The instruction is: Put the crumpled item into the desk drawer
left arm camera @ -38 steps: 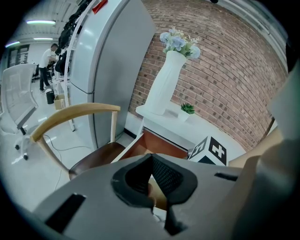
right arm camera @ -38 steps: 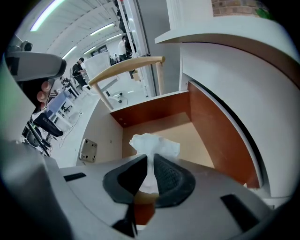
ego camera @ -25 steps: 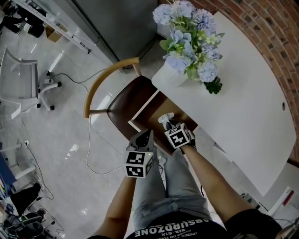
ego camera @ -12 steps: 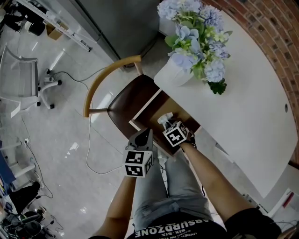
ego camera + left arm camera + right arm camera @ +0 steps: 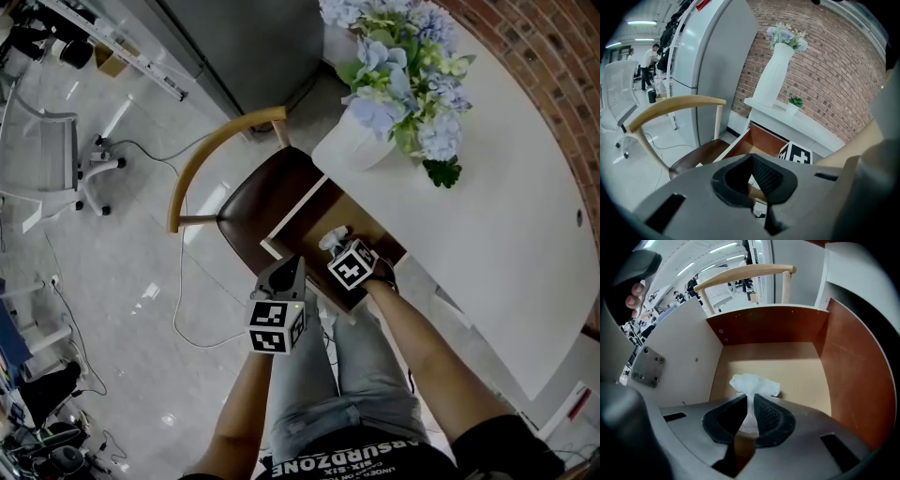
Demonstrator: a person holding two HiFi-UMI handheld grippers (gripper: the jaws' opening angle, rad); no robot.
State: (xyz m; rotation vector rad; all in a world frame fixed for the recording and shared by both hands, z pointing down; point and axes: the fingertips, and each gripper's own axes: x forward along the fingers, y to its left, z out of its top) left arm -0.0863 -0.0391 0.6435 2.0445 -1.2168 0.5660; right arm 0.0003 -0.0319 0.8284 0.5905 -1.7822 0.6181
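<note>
The crumpled item (image 5: 754, 384) is a white tissue wad, and my right gripper (image 5: 751, 398) is shut on its lower end. It hangs inside the open desk drawer (image 5: 787, 366), just above the light wood floor near the front. In the head view the right gripper (image 5: 337, 248) reaches over the drawer (image 5: 291, 220) with the wad (image 5: 333, 238) at its tip. My left gripper (image 5: 296, 264) hovers beside the drawer's front corner, its jaws shut on nothing. In the left gripper view the left gripper (image 5: 751, 157) points at the drawer (image 5: 764, 140) and the right gripper's marker cube (image 5: 796, 154).
A wooden chair (image 5: 253, 202) with a curved backrest stands right against the drawer's far side. The white desk top (image 5: 487, 225) carries a white vase of blue flowers (image 5: 394, 84). A grey cabinet (image 5: 244, 37), an office chair (image 5: 47, 159) and a floor cable (image 5: 178, 300) lie beyond.
The right gripper still holds the tissue over the drawer and has barely shifted. The head view has drifted slightly. The left gripper stays in place.
</note>
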